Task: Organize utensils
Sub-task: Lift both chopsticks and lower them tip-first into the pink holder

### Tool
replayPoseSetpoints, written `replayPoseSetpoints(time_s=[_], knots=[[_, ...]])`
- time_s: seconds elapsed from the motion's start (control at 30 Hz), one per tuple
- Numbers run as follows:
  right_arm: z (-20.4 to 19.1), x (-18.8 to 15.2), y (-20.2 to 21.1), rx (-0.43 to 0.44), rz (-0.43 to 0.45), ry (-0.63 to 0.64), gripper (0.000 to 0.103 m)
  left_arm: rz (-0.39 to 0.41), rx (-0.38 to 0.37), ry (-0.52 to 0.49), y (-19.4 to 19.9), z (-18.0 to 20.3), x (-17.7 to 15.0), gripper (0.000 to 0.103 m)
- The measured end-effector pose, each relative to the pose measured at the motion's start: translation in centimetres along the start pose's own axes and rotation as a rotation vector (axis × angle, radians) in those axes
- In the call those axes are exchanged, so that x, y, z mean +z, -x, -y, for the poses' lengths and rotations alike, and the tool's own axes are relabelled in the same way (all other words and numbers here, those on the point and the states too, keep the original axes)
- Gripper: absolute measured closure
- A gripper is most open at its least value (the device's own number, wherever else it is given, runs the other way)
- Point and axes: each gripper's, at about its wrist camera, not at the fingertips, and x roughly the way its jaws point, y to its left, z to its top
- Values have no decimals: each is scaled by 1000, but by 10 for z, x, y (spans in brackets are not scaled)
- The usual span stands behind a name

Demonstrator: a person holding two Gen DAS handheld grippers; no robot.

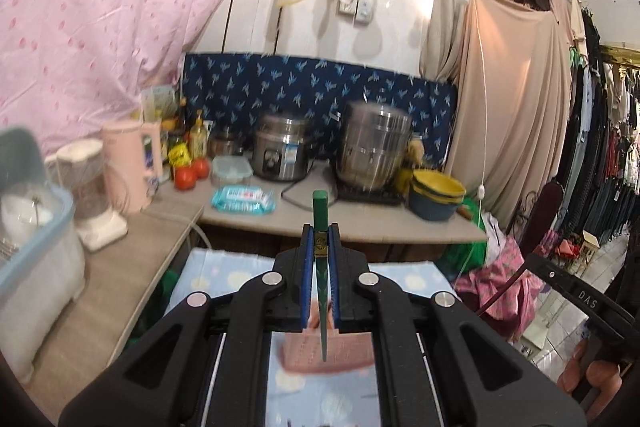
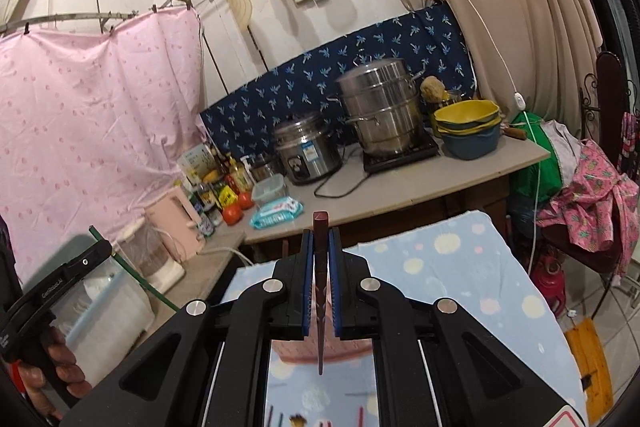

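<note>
Your left gripper (image 1: pixel 320 247) is clamped tight on a green chopstick (image 1: pixel 320 211); the stick stands nearly upright between the blue pads, its square butt above them and its tapered tip hanging down over the pink basket (image 1: pixel 348 351). Your right gripper (image 2: pixel 321 251) is closed the same way on a dark red chopstick (image 2: pixel 321 227), butt up, point dropping toward what is probably the same basket (image 2: pixel 344 351), though only a blurred strip of it shows below the jaws. In the right view your left hand (image 2: pixel 52 375) and its tool sit left of the basket, with the green stick slanting out beneath.

Each stick is light, stiff and smooth, so it can swivel or slide in a two-pad pinch. You hold both near the thick end, where the flat sides give the pads something to bite; keep the hold there and lower the tip first.

The basket's compartments and contents are hidden by the gripper bodies. More utensils lie cut off at the bottom edge, below the basket, too small to name.
</note>
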Motion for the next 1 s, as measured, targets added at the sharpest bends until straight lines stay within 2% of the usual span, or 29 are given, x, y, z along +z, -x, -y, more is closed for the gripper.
replayPoseSetpoints(time_s=[0.2, 0.33, 0.5, 0.6, 0.77, 0.9, 1.0], knots=[[-8, 22, -31, 3, 30, -20, 96, 29, 16, -13, -29, 7, 18, 96], [-8, 22, -54, 16, 27, -41, 96, -4, 21, -16, -55, 8, 14, 96], [-5, 10, -86, 10, -23, -47, 96, -56, 32, -17, -81, 2, -1, 96], [-1, 10, -91, 33, -34, -77, 96, -75, 37, -12, -90, -3, -8, 96], [-9, 28, -84, 56, 19, -67, 96, -71, 43, -3, -95, -10, -6, 96], [-15, 34, -88, 35, 40, -35, 96, -79, 43, 2, -101, -12, -7, 96], [-12, 25, -102, 17, 9, -31, 96, -91, 46, 2, -106, -13, -12, 96]])
